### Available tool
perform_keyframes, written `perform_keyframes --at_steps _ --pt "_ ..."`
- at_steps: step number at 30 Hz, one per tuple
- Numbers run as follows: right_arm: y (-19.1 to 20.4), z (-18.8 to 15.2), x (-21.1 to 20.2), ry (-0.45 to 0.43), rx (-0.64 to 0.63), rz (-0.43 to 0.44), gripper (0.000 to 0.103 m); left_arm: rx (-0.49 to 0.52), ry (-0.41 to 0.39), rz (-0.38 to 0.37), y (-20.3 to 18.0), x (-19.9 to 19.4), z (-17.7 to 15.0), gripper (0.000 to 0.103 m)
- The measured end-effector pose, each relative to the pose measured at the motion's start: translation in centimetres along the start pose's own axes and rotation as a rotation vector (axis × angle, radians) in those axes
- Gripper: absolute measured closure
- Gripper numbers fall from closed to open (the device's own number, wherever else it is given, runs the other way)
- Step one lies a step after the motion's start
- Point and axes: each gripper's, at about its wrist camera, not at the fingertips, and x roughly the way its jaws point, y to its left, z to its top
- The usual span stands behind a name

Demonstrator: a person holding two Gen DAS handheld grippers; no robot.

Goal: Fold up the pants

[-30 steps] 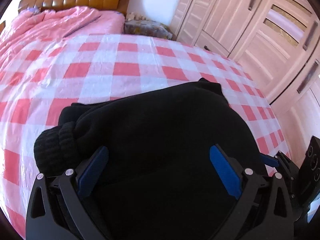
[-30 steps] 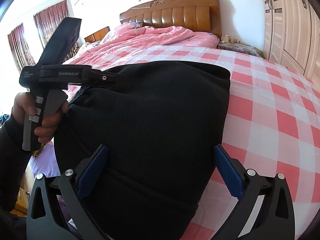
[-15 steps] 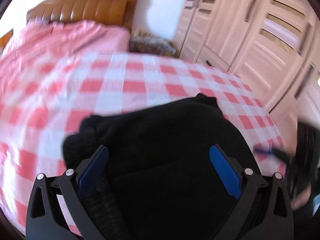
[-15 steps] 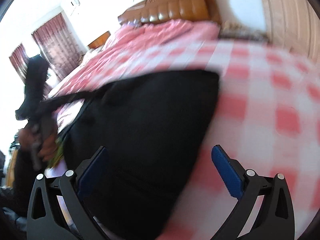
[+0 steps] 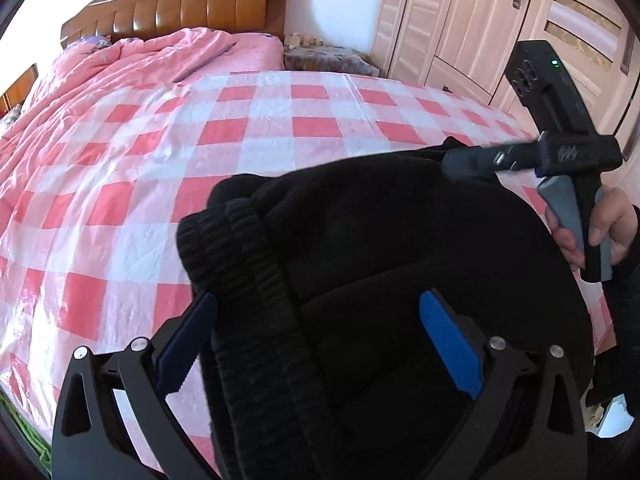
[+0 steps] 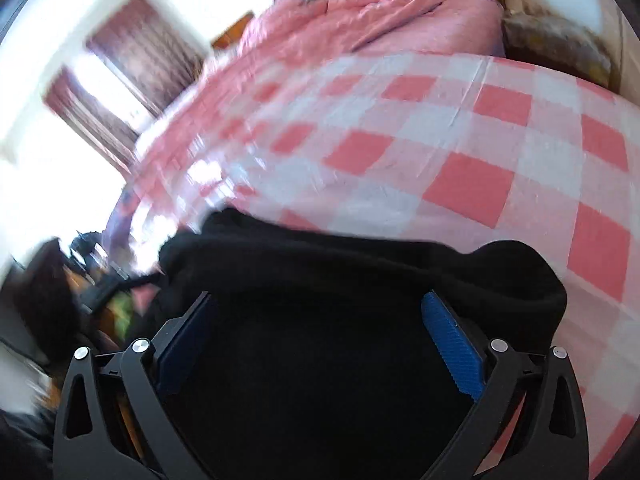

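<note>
The black pants [image 5: 380, 248] lie folded in a thick bundle on the pink-and-white checked bed sheet [image 5: 248, 136], ribbed cuffs [image 5: 240, 248] at the left. My left gripper [image 5: 320, 340] is open, its blue pads straddling the near part of the bundle. The right gripper shows in the left wrist view [image 5: 472, 160], held by a hand at the bundle's far right edge. In the blurred right wrist view my right gripper [image 6: 320, 340] is open over the black pants [image 6: 340, 280].
A pink quilt [image 5: 140, 64] and wooden headboard [image 5: 180, 4] lie at the far end of the bed. Pale wardrobe doors [image 5: 480, 20] stand to the right. Curtained windows [image 6: 132, 64] are on the left side of the room.
Both grippers have shifted over the bundle. The right gripper has swung up and left, turning its view across the sheet. The left view now shows the ribbed cuffs nearer its left pad.
</note>
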Motion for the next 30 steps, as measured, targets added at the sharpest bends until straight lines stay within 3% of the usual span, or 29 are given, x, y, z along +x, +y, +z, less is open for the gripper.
perform_keyframes --at_steps 3,7,8,12,15,16,18,20,22,25,29,30 --pt "1.3 0.6 -1.3 -0.034 -0.056 -0.035 0.005 -0.036 -0.033 -0.1 0.4 -1.3 1.2 0.002" --pt "0.1 -0.5 -3.2 -0.055 0.026 -0.107 0.004 -0.083 0.037 -0.025 2.1 0.3 2.4 0.002" --pt "-0.6 -1.3 -4.4 -0.069 0.044 -0.091 0.004 -0.114 0.031 -0.046 3.1 -0.1 2.1 0.002" --pt "-2.1 -7.9 -8.0 -0.104 0.122 -0.043 0.004 -0.298 -0.022 -0.193 8.5 -3.1 -0.4 0.002" --pt "-2.6 -12.3 -8.2 -0.076 0.205 -0.025 0.004 -0.388 0.04 -0.213 11.1 -2.4 -2.1 0.002" --pt "-2.6 -13.2 -8.1 -0.068 0.222 -0.016 0.004 -0.407 0.082 -0.274 11.4 -1.7 -2.8 0.002" --pt "-2.3 -15.0 -7.5 -0.057 0.247 0.018 0.004 -0.396 0.133 -0.362 10.6 -0.6 -3.4 0.002" --pt "-1.8 -15.6 -6.6 -0.052 0.256 0.051 0.004 -0.365 0.189 -0.403 9.0 0.8 -3.8 0.002" --pt "-1.1 -15.5 -6.1 -0.068 0.241 0.065 0.004 -0.341 0.181 -0.417 8.1 1.2 -3.6 0.002" --pt "-0.5 -15.1 -4.9 -0.07 0.225 0.111 0.004 -0.354 0.201 -0.501 7.7 2.1 -2.8 0.002" --pt "-0.6 -14.3 -4.5 -0.084 0.218 0.117 0.004 -0.362 0.234 -0.537 7.6 2.7 -1.7 0.003" --pt "-0.8 -14.3 -4.5 -0.092 0.224 0.122 0.013 -0.358 0.232 -0.534 7.5 2.9 -1.6 0.01"
